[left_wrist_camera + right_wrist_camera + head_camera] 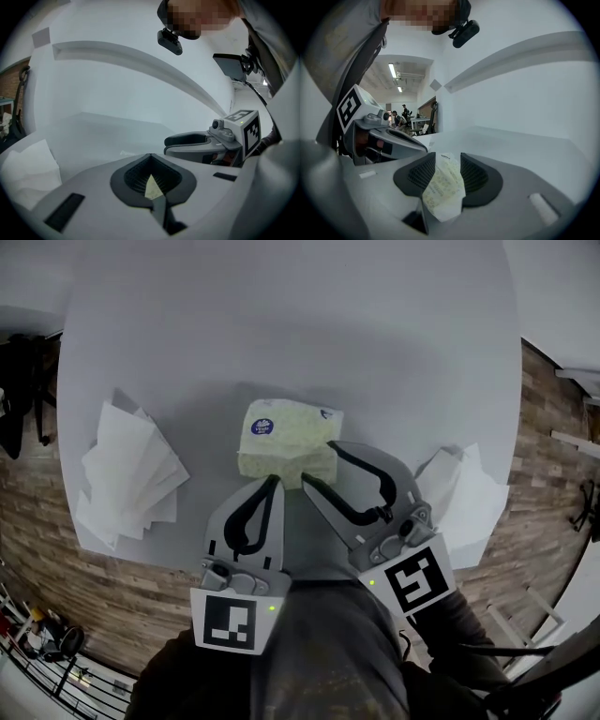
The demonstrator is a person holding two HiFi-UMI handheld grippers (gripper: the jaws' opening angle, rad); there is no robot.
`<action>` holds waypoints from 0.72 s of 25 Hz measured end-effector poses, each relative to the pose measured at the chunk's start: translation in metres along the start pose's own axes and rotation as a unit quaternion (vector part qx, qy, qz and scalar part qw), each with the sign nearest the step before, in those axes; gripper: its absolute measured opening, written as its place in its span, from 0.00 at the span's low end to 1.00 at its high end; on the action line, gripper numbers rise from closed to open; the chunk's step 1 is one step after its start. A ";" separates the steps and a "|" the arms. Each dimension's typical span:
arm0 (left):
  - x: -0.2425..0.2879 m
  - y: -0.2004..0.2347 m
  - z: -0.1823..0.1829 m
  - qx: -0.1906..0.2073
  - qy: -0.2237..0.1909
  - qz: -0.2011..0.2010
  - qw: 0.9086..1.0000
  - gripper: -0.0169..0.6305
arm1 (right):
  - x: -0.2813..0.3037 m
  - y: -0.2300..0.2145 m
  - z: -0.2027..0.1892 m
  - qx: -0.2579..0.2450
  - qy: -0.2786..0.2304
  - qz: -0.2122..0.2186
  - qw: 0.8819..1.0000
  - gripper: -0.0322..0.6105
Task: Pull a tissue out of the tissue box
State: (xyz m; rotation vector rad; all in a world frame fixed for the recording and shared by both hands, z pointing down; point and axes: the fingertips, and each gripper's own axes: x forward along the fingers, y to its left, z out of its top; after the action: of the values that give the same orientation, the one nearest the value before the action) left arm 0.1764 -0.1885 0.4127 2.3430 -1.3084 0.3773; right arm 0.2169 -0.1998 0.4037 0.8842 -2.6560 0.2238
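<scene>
Head view: a white table (pixel 281 324) fills the frame; a soft, pale yellow-green pack (pixel 281 432) of tissues lies near its centre, a round blue sticker on top; a left pile (pixel 127 474) of loose tissues lies at 9 o'clock from the pack, well apart; a right pile (pixel 464 488) lies at 3 o'clock. My left gripper (pixel 273 484) comes in from 6 o'clock, its jaws drawn together, tips just at the pack's near edge. My right gripper (pixel 318 465) comes in from 5 o'clock, jaws spread wide, the pack's near right corner between them.

Left gripper view: my left gripper (pixel 150 157) has its jaw tips meeting, nothing clamped; a sliver of the pack (pixel 152 187) shows through the gap behind the tips; my right gripper (pixel 168 145) sits at 3 o'clock; the left pile (pixel 28 173) lies at 9 o'clock.

Right gripper view: my right gripper (pixel 447 161) stands open, the pack (pixel 443 192) filling the space between its ribbed pads; I cannot tell whether the pads touch it; my left gripper (pixel 419 144) shows at 9 o'clock.
</scene>
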 end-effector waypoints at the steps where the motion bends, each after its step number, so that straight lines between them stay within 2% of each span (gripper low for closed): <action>1: 0.003 0.002 -0.003 -0.001 0.004 0.000 1.000 0.02 | 0.003 0.000 -0.005 -0.002 0.006 0.004 1.000 0.28; 5: 0.010 0.006 -0.015 -0.007 0.017 0.002 1.000 0.02 | 0.015 0.002 -0.024 -0.016 0.031 0.020 0.999 0.28; 6: 0.011 0.007 -0.018 -0.009 0.020 0.003 1.000 0.02 | 0.017 0.002 -0.027 -0.022 0.037 0.022 0.999 0.24; 9: 0.014 0.008 -0.025 -0.013 0.028 0.003 1.000 0.02 | 0.020 0.004 -0.033 -0.035 0.046 0.027 0.998 0.07; 18: 0.023 0.014 -0.031 -0.026 0.029 -0.003 0.999 0.02 | 0.016 0.002 -0.017 -0.015 0.004 0.022 1.000 0.05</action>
State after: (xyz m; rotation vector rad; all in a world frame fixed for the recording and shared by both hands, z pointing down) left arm 0.1755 -0.1962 0.4526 2.2766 -1.2688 0.4006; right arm 0.2084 -0.2031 0.4250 0.8153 -2.6659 0.1961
